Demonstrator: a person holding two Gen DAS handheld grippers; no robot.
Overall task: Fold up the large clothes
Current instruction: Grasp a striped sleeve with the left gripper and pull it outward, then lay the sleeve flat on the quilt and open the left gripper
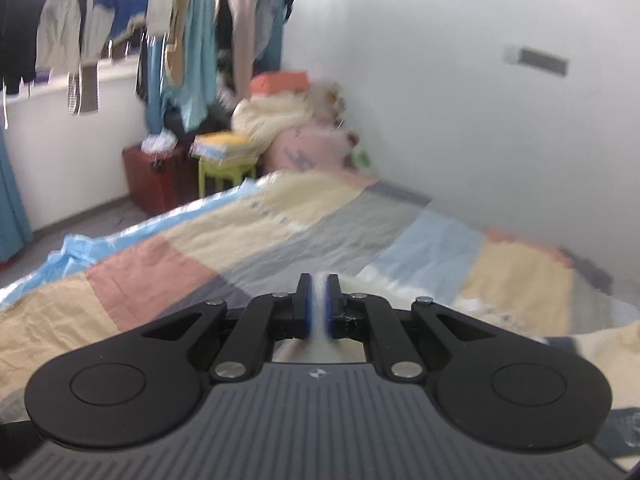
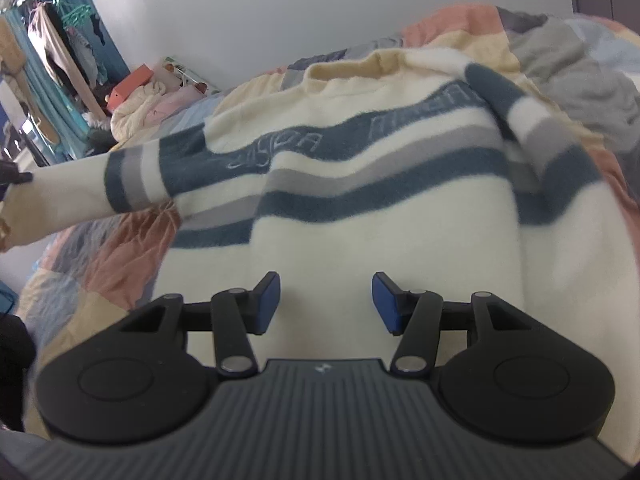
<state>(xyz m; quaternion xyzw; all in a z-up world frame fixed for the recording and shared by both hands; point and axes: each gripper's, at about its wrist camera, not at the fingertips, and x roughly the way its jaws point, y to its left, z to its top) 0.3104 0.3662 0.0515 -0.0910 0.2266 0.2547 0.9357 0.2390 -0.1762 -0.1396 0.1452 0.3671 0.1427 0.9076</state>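
A cream sweater (image 2: 360, 208) with dark teal and grey stripes lies front up on a patchwork quilt (image 2: 120, 252) that covers a bed beside a pale wall (image 2: 260, 12). At the far left of the right wrist view, one sleeve (image 2: 100, 188) is stretched out sideways and lifted clear of the quilt, its cuff reaching a dark shape at the frame edge that is too cut off to identify. Moving right, the sweater's body spreads flat, with faint lettering along the upper teal band and the collar pointing toward the wall. Further right, the other sleeve (image 2: 516, 108) is folded inward across the chest. Beyond it, at the far right, a rumpled grey cloth (image 2: 580, 80) sits on the quilt. The right gripper (image 2: 325, 304) hangs just over the plain cream lower part of the sweater, its blue pads about half apart with nothing pinched between them. In the blurred left wrist view, hanging clothes (image 1: 160, 32) fill the upper left, then a red box (image 1: 156, 180), a green stool (image 1: 224, 176) and a pile of bedding (image 1: 288, 120) in the corner. The left gripper (image 1: 318, 304) is clamped on a thin fold of cream fabric, a strip of it showing between the pads, above the quilt.
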